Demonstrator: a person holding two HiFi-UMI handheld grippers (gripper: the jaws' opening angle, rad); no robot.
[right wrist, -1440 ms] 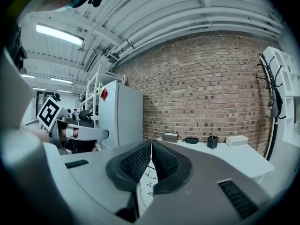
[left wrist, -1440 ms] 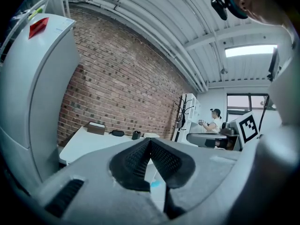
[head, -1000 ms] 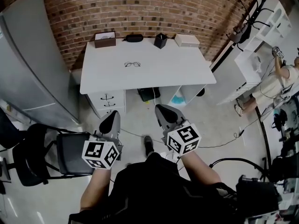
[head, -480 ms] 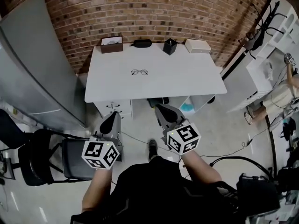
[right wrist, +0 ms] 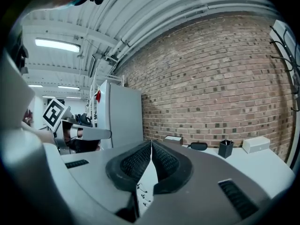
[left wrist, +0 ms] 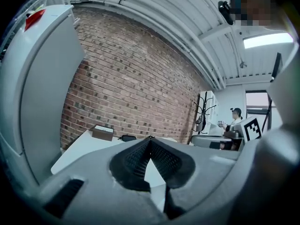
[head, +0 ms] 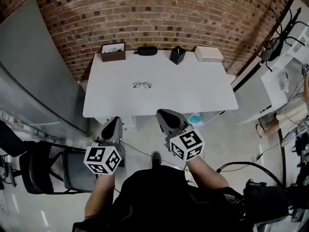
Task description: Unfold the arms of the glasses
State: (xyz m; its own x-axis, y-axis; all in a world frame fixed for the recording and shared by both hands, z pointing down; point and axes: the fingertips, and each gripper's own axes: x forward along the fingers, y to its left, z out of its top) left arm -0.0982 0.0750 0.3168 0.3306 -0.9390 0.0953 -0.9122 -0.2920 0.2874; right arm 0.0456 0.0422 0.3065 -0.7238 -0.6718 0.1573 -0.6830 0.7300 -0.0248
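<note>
Left gripper (head: 115, 123): jaws pressed together, nothing between them; right gripper (head: 164, 115): likewise closed and empty; both are held level just before the near edge of the table (head: 203, 88); the glasses (head: 142, 85) lie mid-table, well apart from both grippers.

A lab-like office: brick wall (head: 154, 13), white desk (head: 193, 91), black chair (head: 76, 170), bare ceiling pipes (right wrist: 154, 13) overhead
</note>
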